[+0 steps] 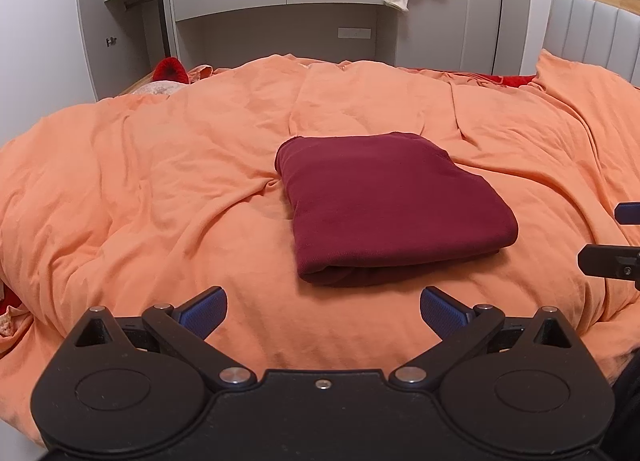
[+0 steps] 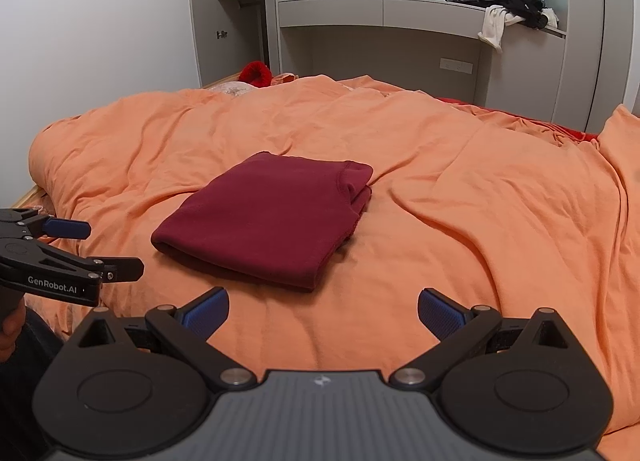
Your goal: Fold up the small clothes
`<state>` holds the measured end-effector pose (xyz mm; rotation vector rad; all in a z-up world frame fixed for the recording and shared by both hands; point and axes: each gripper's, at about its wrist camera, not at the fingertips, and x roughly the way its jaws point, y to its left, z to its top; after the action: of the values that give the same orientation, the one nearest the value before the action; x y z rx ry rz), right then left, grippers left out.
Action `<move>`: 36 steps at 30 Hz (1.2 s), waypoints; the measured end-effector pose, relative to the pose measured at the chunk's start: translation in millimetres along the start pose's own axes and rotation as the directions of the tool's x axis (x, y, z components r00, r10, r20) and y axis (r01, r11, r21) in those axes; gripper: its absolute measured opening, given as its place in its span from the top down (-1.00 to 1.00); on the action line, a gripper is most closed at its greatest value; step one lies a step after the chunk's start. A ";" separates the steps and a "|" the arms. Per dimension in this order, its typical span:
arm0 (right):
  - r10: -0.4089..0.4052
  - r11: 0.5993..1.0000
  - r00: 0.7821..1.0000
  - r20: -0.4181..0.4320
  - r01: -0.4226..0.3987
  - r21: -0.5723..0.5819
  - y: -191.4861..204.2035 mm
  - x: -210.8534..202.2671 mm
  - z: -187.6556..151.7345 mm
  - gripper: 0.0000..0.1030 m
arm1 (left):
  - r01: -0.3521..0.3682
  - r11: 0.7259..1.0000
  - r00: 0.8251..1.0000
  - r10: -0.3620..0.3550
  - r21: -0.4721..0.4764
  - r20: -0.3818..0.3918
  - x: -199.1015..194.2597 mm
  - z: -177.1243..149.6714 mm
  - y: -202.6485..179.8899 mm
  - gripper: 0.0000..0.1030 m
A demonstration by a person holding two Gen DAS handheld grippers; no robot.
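Maroon garment [image 1: 390, 205] lies folded into a compact rectangle on the orange duvet [image 1: 160, 181], mid-bed. Left gripper [image 1: 323, 311]: fingers spread wide, nothing between them; garment sits just ahead of the tips and slightly to the right, not touching. Right gripper [image 2: 323, 311]: fingers likewise wide apart and empty; garment lies ahead and a little to the left, clear of both blue pads [image 2: 438, 311]. Both grippers hover near the garment's nearest folded edge. Loose clothes [image 2: 508, 9] heaped on the far window ledge.

Maroon garment [image 1: 384, 197], plain orange duvet [image 1: 160, 165]
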<state>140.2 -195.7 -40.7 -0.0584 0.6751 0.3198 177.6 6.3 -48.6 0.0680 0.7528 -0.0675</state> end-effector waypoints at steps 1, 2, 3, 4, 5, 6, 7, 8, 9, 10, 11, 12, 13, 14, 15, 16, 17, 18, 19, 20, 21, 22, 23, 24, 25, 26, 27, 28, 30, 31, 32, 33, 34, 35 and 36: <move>-0.001 1.000 1.000 0.000 0.001 -0.001 0.1 -0.1 0.3 -0.99 | 0.000 1.000 1.000 0.000 0.000 0.000 0.0 0.0 0.0 -0.99; -0.001 1.000 1.000 0.001 0.001 -0.002 0.3 -0.2 0.4 -0.99 | 0.002 1.000 1.000 -0.002 0.000 0.000 -0.2 0.1 -0.2 -0.99; -0.001 1.000 1.000 0.002 0.001 -0.002 0.3 -0.5 0.5 -0.99 | 0.004 1.000 1.000 -0.004 0.001 0.001 -0.4 0.3 -0.3 -0.99; 0.000 1.000 1.000 0.003 0.000 -0.002 0.1 -0.7 0.5 -0.99 | 0.006 1.000 1.000 -0.006 0.001 0.001 -0.6 0.4 -0.5 -0.99; 0.000 1.000 1.000 0.003 0.000 -0.002 -0.1 -0.9 0.5 -0.99 | 0.007 1.000 1.000 -0.007 0.000 0.001 -0.9 0.4 -0.6 -0.99; 0.000 1.000 1.000 0.002 0.000 -0.002 -0.2 -0.9 0.6 -0.99 | 0.007 1.000 1.000 -0.007 0.001 0.002 -1.4 0.3 -0.2 -0.99; 0.000 1.000 1.000 0.002 0.000 -0.002 -0.2 -1.0 0.6 -0.99 | 0.008 1.000 1.000 -0.008 0.002 0.002 -1.5 0.3 -0.5 -0.99; 0.000 1.000 1.000 0.002 0.000 -0.002 -0.1 -1.0 0.7 -0.99 | 0.008 1.000 1.000 -0.008 0.004 0.002 -1.7 0.4 -0.7 -0.99; 0.000 1.000 1.000 0.002 0.000 -0.002 0.0 -1.0 0.7 -0.99 | 0.009 1.000 1.000 -0.009 0.004 0.001 -1.9 0.4 -0.3 -0.99; 0.000 1.000 1.000 0.002 0.000 -0.002 0.1 -1.0 0.7 -0.99 | 0.009 1.000 1.000 -0.009 0.004 0.001 -1.9 0.5 -0.2 -0.99; 0.000 1.000 1.000 0.003 0.000 -0.003 0.1 -1.1 0.8 -0.99 | 0.009 1.000 1.000 -0.009 0.003 0.001 -1.8 0.5 -0.2 -0.99; 0.000 1.000 1.000 0.003 0.000 -0.003 0.1 -0.9 0.6 -0.99 | 0.009 1.000 1.000 -0.009 0.003 0.002 -1.9 0.6 -0.3 -0.99; 0.001 1.000 1.000 0.004 -0.001 -0.004 0.2 -0.9 0.6 -0.99 | 0.009 1.000 1.000 -0.009 0.004 0.004 -2.1 0.7 -0.4 -0.99; 0.002 1.000 1.000 0.005 -0.001 -0.005 0.2 -1.0 0.5 -0.99 | 0.010 1.000 1.000 -0.010 0.004 0.004 -2.1 0.9 -0.5 -0.99; 0.001 1.000 1.000 0.004 -0.001 -0.006 0.2 -0.8 0.5 -0.99 | 0.011 1.000 1.000 -0.011 0.004 0.003 -1.8 0.8 -0.7 -0.99; 0.002 1.000 1.000 0.004 -0.002 -0.006 0.2 -0.8 0.4 -0.99 | 0.012 1.000 1.000 -0.012 0.003 0.003 -1.8 0.9 -0.7 -0.99; 0.002 1.000 1.000 0.004 -0.002 -0.006 0.2 -0.8 0.5 -0.99 | 0.014 1.000 1.000 -0.014 0.004 0.004 -1.8 0.9 -1.0 -0.99; 0.002 1.000 1.000 0.004 -0.002 -0.006 0.5 -0.8 0.5 -0.99 | 0.016 1.000 1.000 -0.016 0.007 0.005 -2.0 0.8 -1.2 -0.99; 0.003 1.000 1.000 0.003 -0.003 -0.008 0.7 -1.0 0.4 -0.99 | 0.017 1.000 1.000 -0.017 0.010 0.006 -2.1 0.6 -1.6 -0.99; 0.003 1.000 1.000 0.003 -0.003 -0.009 1.0 -1.0 0.3 -0.99 | 0.020 1.000 1.000 -0.020 0.012 0.006 -2.1 0.7 -1.9 -0.99; 0.003 1.000 1.000 0.002 -0.003 -0.010 1.4 -1.1 0.3 -0.99 | 0.023 1.000 1.000 -0.023 0.011 0.007 -2.0 0.7 -2.2 -0.99; 0.004 1.000 1.000 0.002 -0.004 -0.011 1.5 -1.3 0.2 -0.99 | 0.026 1.000 1.000 -0.026 0.010 0.008 -2.0 0.8 -2.5 -0.99; 0.005 1.000 1.000 0.001 -0.005 -0.012 1.0 -1.0 0.5 -0.99 | 0.028 1.000 1.000 -0.028 0.009 0.010 -2.0 1.0 -2.5 -0.99; 0.006 1.000 1.000 0.000 -0.006 -0.013 0.4 -0.9 0.7 -0.99 | 0.028 1.000 1.000 -0.029 0.009 0.012 -1.7 0.6 -2.5 -0.99; 0.005 1.000 1.000 0.000 -0.005 -0.013 0.1 -1.0 0.7 -0.99 | 0.028 1.000 0.999 -0.028 0.012 0.015 -1.8 0.5 -3.0 -0.99; 0.005 1.000 1.000 0.002 -0.005 -0.012 -0.1 -1.3 0.7 -0.99 | 0.028 0.999 0.999 -0.028 0.016 0.020 -2.1 0.5 -3.6 -0.99; 0.005 1.000 1.000 0.003 -0.005 -0.011 -0.2 -1.2 0.6 -0.99 | 0.027 0.999 0.999 -0.027 0.019 0.023 -2.4 0.3 -4.1 -0.99; 0.005 1.000 1.000 0.004 -0.004 -0.009 -0.5 -1.4 0.5 -0.99 | 0.027 0.999 0.999 -0.028 0.021 0.026 -2.6 0.2 -4.3 -0.99; 0.003 1.000 1.000 0.006 -0.003 -0.008 -1.1 -2.2 0.2 -0.99 | 0.037 0.999 0.999 -0.037 0.017 0.030 -3.1 0.0 -3.7 -0.99; 0.002 1.000 1.000 0.006 -0.002 -0.008 -1.1 -2.4 0.2 -0.99 | 0.042 0.999 0.999 -0.042 0.011 0.035 -3.4 0.0 -3.0 -0.99; 0.002 1.000 1.000 0.006 -0.002 -0.008 -1.2 -2.4 0.2 -0.99 | 0.045 0.999 0.998 -0.045 0.003 0.043 -4.0 0.1 -1.9 -0.99; 0.001 1.000 1.000 0.006 -0.001 -0.007 -1.5 -2.3 0.2 -0.99 | 0.048 0.999 0.997 -0.048 -0.004 0.053 -5.3 0.2 -0.8 -0.99; 0.001 1.000 1.000 0.006 -0.001 -0.006 -1.9 -2.6 0.0 -0.99 | 0.049 0.999 0.997 -0.049 -0.008 0.061 -6.3 0.5 0.0 -0.99; 0.002 1.000 1.000 0.005 -0.002 -0.006 -2.0 -2.6 0.1 -0.99 | 0.049 0.999 0.997 -0.048 -0.007 0.064 -6.9 0.8 0.5 -0.99; 0.002 1.000 1.000 0.005 -0.002 -0.006 -2.0 -2.6 0.1 -0.99 | 0.045 0.999 0.997 -0.045 -0.004 0.068 -7.3 1.3 0.6 -0.99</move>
<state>139.0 -198.3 -39.1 -0.0626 0.6697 0.3236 173.2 7.1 -42.6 0.0431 0.6868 -0.1103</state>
